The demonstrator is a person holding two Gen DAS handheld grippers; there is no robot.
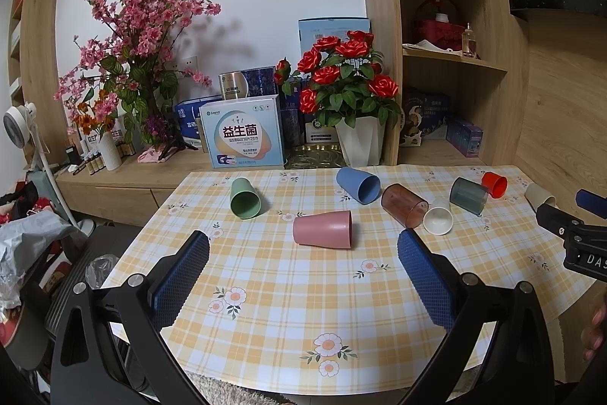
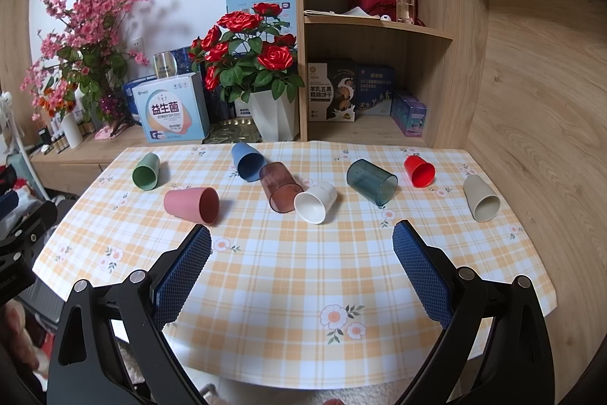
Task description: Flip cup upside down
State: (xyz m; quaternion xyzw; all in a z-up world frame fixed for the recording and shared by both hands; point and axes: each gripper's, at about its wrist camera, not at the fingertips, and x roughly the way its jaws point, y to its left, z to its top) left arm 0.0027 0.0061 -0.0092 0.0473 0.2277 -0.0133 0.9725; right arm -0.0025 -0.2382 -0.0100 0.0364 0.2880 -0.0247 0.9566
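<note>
Eight cups lie on their sides across the far half of the bench (image 2: pixel 288 276), which is covered by a yellow plaid cloth with flower prints. In the right wrist view they run from 10 o'clock to 2 o'clock: a green cup (image 2: pixel 146 172), a pink cup (image 2: pixel 191 205), a blue cup (image 2: pixel 247 161), a translucent brown cup (image 2: pixel 280 191), a white cup (image 2: pixel 315 202), a translucent dark teal cup (image 2: pixel 371 182), a red cup (image 2: pixel 419 170) and a beige cup (image 2: pixel 480 197). The brown cup lies just beside the blue cup and touches or nearly touches the white one; the rest lie apart.

The right gripper (image 2: pixel 301 241) hovers over the near bare part of the cloth, its blue-padded fingers (image 2: pixel 182 276) spread wide with nothing between them. The left gripper (image 1: pixel 303 247) is likewise spread wide and empty; in its view the pink cup (image 1: pixel 322 228) lies just beyond the fingertips at 12 o'clock, mouth toward 3 o'clock.

Behind the bench, a pot of red roses (image 2: pixel 250 63) stands at 12 o'clock, a pink blossom arrangement (image 2: pixel 83 25) at 10 o'clock, and a wooden shelf unit (image 2: pixel 379 25) at 1 o'clock.
</note>
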